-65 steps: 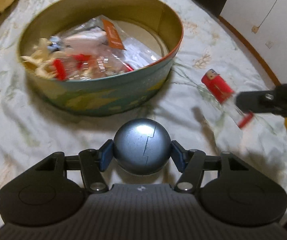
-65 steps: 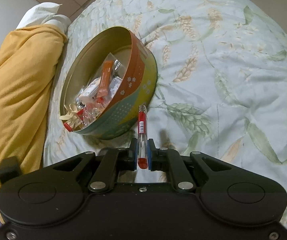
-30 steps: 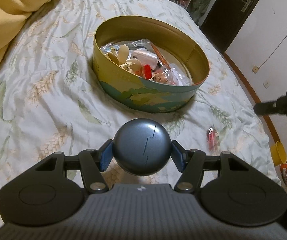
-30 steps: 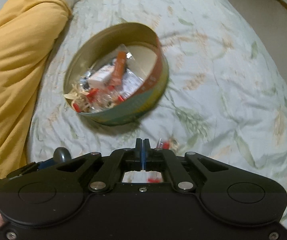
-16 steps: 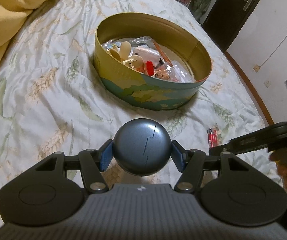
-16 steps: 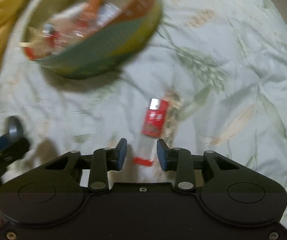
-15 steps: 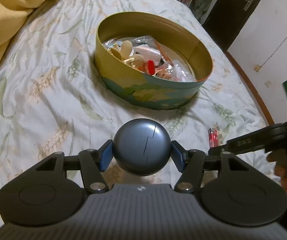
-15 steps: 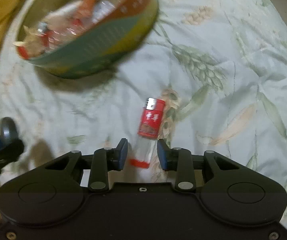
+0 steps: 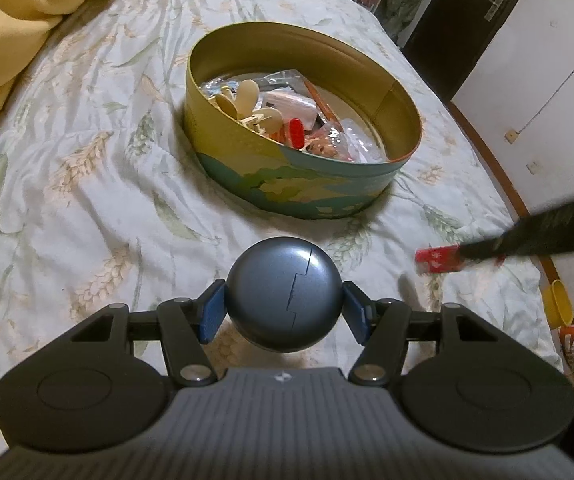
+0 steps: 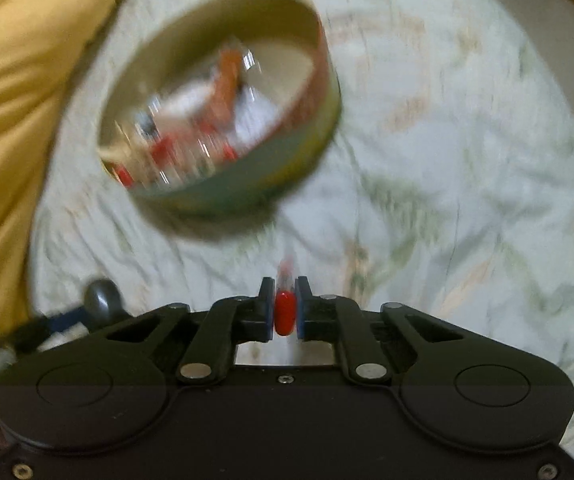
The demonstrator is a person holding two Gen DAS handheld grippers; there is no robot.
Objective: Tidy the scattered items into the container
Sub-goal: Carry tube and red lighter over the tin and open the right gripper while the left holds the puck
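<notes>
Right gripper (image 10: 285,307) clamped on lighter (image 10: 285,312) | left gripper (image 9: 285,312) clamped on ball (image 9: 285,299) | tin (image 9: 287,188) ahead on bedspread (image 9: 87,184).

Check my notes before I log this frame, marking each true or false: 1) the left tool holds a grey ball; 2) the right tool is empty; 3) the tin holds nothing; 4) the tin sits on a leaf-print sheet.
1) True: the left tool is shut on the grey ball.
2) False: the right tool is shut on the red lighter.
3) False: the round tin already holds packets and small red and cream items.
4) True: the tin rests on the leaf-print sheet.
</notes>
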